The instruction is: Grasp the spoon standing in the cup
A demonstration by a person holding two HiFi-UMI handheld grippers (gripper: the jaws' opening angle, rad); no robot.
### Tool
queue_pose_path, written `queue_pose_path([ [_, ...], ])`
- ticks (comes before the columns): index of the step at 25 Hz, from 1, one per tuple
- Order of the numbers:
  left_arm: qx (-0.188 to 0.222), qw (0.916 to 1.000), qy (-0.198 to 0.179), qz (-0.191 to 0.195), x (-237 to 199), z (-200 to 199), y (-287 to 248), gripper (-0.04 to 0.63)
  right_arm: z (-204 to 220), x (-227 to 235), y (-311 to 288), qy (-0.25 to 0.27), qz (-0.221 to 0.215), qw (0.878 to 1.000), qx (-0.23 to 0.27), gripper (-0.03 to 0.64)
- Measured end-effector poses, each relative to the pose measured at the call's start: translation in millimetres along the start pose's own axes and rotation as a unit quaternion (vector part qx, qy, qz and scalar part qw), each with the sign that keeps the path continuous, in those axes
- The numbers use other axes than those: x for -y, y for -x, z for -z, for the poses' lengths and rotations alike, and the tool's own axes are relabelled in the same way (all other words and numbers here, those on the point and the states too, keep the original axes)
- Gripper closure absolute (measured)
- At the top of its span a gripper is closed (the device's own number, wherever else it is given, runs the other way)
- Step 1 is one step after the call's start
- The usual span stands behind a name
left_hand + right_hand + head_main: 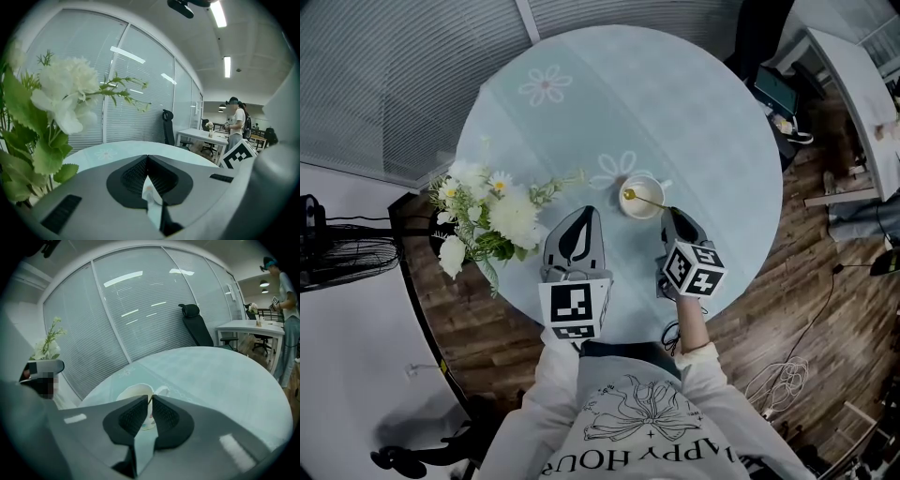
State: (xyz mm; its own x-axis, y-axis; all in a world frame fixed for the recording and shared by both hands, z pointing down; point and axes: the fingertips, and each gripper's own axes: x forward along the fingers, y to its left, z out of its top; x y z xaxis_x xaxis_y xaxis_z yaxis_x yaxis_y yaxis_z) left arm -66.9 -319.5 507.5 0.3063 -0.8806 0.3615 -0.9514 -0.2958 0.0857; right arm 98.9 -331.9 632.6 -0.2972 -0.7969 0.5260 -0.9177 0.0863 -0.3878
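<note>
A white cup (641, 208) stands on the round pale-blue table (694, 122), with a gold spoon (647, 201) leaning out of it to the right. My right gripper (671, 217) sits at the end of the spoon's handle, its jaws nearly together on the thin handle. In the right gripper view the cup (136, 393) shows just beyond the closed-in right gripper (150, 399); the handle itself is hard to make out there. My left gripper (584, 217) rests left of the cup, shut and empty, and the left gripper view confirms this (147, 157).
A bunch of white flowers (492, 220) stands at the table's left edge, close beside the left gripper (61, 93). A glass wall with blinds (140, 310) and an office chair (197, 324) lie behind the table. A person (236, 122) stands by far desks.
</note>
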Motion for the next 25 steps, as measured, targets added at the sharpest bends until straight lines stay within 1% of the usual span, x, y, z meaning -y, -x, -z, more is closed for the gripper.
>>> queue_pose_path([
  [7,0.000,1.0000,0.003,-0.005,-3.4,1.4,0.8,0.589,-10.1,-2.6,4.8,-0.013,-0.006,1.000,0.015,0.600],
  [13,0.007,0.9999,0.005,-0.009,-4.8,-1.7,4.3,0.589,-20.7,-10.4,11.4,-0.006,-0.014,1.000,0.024,0.601],
  [25,0.042,0.9991,-0.002,-0.010,8.4,-28.3,27.2,0.589,-48.5,-22.6,46.3,-0.001,-0.027,0.998,0.062,0.601],
])
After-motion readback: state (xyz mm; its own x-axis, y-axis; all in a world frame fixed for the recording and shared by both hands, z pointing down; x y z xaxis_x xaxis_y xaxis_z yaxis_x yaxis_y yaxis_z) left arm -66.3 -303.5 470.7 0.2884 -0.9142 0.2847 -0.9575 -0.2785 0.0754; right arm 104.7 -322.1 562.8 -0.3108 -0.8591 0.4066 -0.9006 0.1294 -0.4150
